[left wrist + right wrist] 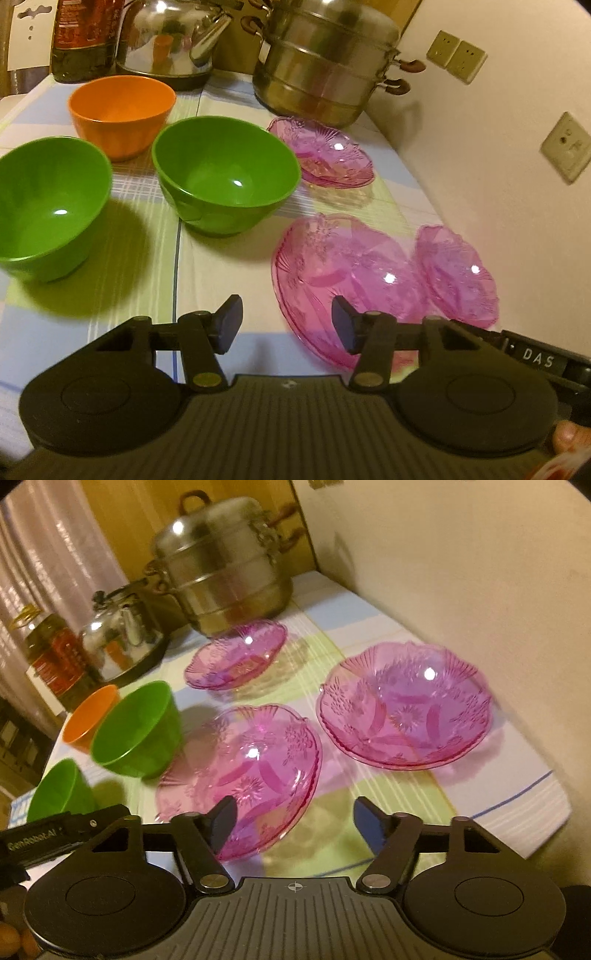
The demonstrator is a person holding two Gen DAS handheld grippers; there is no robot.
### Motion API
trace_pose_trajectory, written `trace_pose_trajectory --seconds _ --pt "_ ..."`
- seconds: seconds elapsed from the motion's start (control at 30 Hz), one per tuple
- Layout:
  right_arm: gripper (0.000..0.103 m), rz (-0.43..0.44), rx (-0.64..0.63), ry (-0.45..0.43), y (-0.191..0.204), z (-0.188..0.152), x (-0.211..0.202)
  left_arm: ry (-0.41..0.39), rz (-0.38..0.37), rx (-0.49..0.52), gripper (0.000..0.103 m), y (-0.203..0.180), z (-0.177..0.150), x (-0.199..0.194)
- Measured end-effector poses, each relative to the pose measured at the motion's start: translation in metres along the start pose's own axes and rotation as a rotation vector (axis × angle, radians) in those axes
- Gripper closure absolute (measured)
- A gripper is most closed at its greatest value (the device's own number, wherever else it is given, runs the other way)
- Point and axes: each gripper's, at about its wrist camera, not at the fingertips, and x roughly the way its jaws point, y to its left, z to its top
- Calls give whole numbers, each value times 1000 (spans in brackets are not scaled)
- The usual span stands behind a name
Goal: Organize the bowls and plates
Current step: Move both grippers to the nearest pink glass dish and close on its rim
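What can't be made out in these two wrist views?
- Bottle: top cut off by the left wrist view's upper edge; label too blurred to read in either view.
- Near pink plate: front rim hidden behind the left gripper.
- Near green bowl: lower part hidden by the other gripper's body in the right wrist view.
- Steamer pot: motion-blurred in the right wrist view; contents hidden by its lid.

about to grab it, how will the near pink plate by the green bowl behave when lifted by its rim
The near pink plate looks stiff, glossy and see-through, so it is likely slippery and may crack if dropped. Its shallow, wide shape could tilt if lifted by one scalloped edge.
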Motion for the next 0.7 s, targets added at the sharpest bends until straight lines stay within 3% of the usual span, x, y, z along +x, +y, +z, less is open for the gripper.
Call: trace_pose_trajectory --seconds 0.27,0.47,0.7 --pt "53 12 4 10 -5 9 35 -4 -26 45 55 1 -2 30" --pt "60 11 27 57 -11 2 47 0 -30 33 75 8 -4 38" --pt "66 13 29 62 -11 0 47 15 -47 36 82 5 -4 43"
